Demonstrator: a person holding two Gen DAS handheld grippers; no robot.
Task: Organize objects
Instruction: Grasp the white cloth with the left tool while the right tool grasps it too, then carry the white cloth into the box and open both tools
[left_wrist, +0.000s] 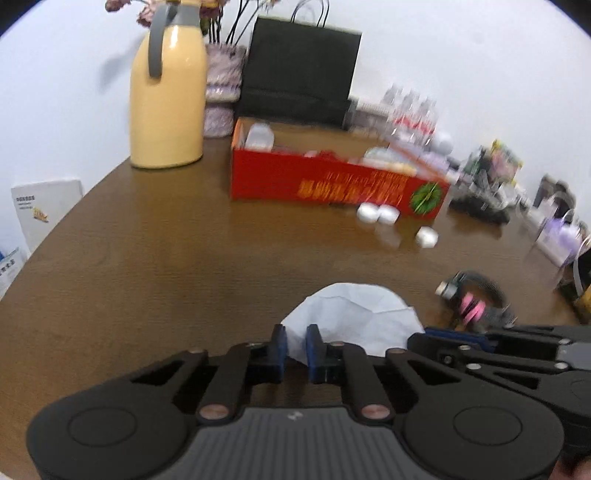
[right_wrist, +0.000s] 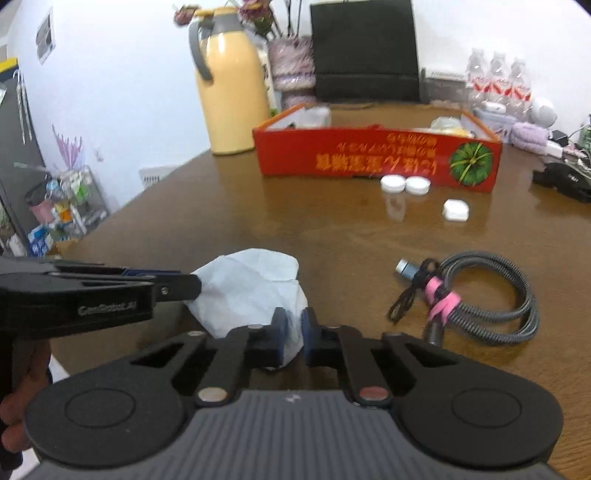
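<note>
Left gripper (right_wrist: 192, 286): jaws nearly shut, pinched on the left edge of the white tissue (right_wrist: 251, 291).
Tissue: crumpled, at the near edge of the bench (right_wrist: 184, 206); judged light, soft and easily torn, best taken by its edges.
Right gripper (right_wrist: 293, 338): jaws nearly shut on the tissue's near fold.
Pose: both grippers angled down, close together.
Cable (right_wrist: 480, 291): coiled, right of the tissue.

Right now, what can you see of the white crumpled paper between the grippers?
The white crumpled paper is a thin, creased, tissue-like sheet, bunched into a loose mound on the brown table. Both grippers are shut on it: the left gripper pinches its left edge, the right gripper its near edge. The coiled cable lies apart, to its right.
</note>
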